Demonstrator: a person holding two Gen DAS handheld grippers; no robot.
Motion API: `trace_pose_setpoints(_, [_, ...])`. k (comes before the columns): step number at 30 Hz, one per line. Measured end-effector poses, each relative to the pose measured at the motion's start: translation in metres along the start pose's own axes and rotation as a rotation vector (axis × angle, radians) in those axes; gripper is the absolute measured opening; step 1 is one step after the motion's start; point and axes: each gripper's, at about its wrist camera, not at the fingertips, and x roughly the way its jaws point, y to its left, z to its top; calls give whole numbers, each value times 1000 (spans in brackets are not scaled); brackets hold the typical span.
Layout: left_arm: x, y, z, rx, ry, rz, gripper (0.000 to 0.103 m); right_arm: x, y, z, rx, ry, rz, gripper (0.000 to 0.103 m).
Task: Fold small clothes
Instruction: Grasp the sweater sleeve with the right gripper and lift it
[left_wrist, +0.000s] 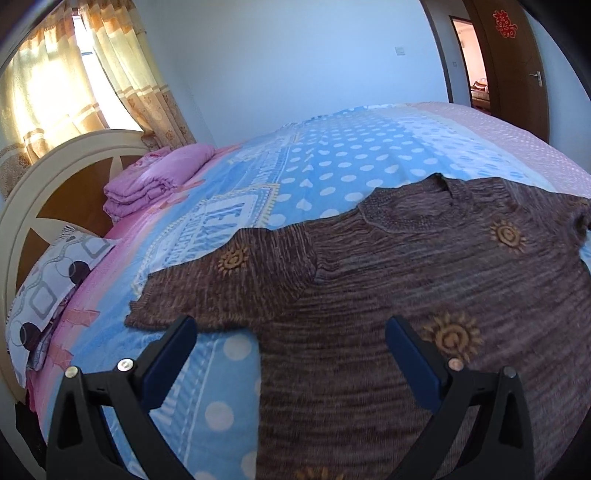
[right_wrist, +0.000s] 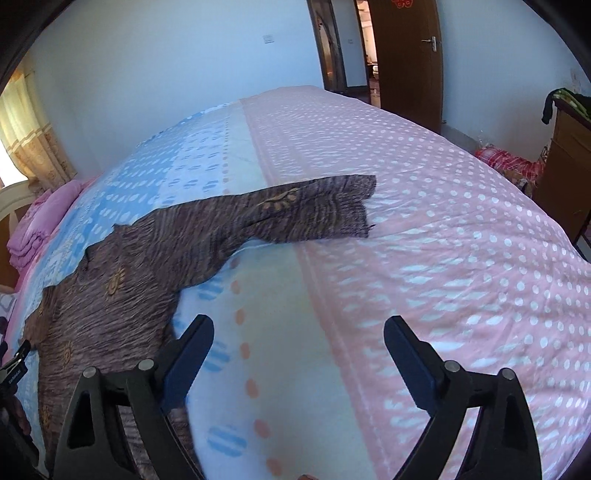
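A brown knitted sweater (left_wrist: 388, 266) with yellow sun motifs lies spread flat on the bed, sleeves out to both sides. My left gripper (left_wrist: 291, 336) hovers open above the spot where the left sleeve meets the body, nothing between its fingers. In the right wrist view the sweater (right_wrist: 147, 258) stretches to the left, its right sleeve (right_wrist: 317, 210) reaching across onto the pink part of the cover. My right gripper (right_wrist: 299, 332) stands open over bare bedcover just right of the sweater's side edge, holding nothing. The tip of the left gripper (right_wrist: 16, 363) shows at the far left edge.
The bed cover (left_wrist: 332, 166) is blue with white dots, and pink with dots (right_wrist: 443, 240) on the right side. A folded pink quilt (left_wrist: 155, 177) and a patterned pillow (left_wrist: 55, 284) lie by the headboard (left_wrist: 44, 177). A wooden cabinet (right_wrist: 565, 173) stands at the right; a door (right_wrist: 406, 55) is behind.
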Motion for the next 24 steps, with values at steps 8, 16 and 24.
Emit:
trace_pose_setpoints(8, [41, -14, 21, -30, 35, 14, 103, 53, -42, 47, 70, 60, -38, 71])
trace_pose_setpoints(16, [78, -16, 34, -40, 34, 101, 103, 102, -61, 84, 118, 81, -57, 70])
trace_pose_setpoints(24, [94, -18, 29, -53, 88, 76, 103, 127, -56, 103, 68, 73, -77, 14])
